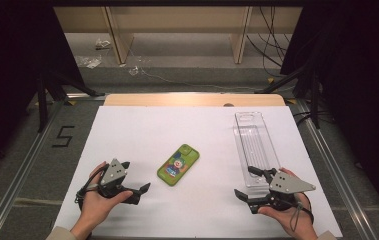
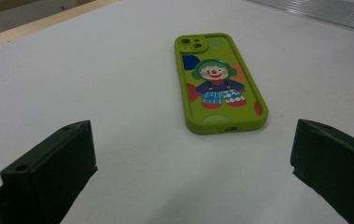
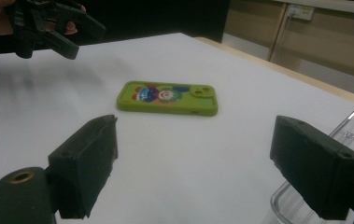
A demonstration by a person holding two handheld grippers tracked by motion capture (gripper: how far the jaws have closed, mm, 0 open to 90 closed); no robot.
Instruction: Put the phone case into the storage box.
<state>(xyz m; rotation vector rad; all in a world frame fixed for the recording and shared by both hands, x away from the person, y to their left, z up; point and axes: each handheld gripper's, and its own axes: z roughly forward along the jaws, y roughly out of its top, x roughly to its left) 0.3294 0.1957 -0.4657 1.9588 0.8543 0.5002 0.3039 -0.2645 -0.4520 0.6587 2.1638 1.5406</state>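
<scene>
A phone in a green case with a clown picture (image 1: pixel 178 164) lies flat in the middle of the white table cover, picture side up. My left gripper (image 1: pixel 137 176) rests to its left, held by a hand, jaws open and empty, pointing at the phone (image 2: pixel 219 84). My right gripper (image 1: pixel 244 181) sits at the front right, also open and empty, with its jaws turned toward the phone (image 3: pixel 167 98). Between the left gripper's own jaws (image 2: pixel 193 163) lies bare table. The right gripper's jaws (image 3: pixel 193 163) stand wide apart, and the left gripper (image 3: pixel 58 25) shows beyond the phone.
A long clear plastic tray (image 1: pixel 254 145) lies on the right side of the table, its near end beside my right gripper. The tray (image 3: pixel 286 205) edge sits by the right jaw. White cover (image 1: pixel 142 125) spans the table; a wooden edge (image 1: pixel 192 99) runs along the back.
</scene>
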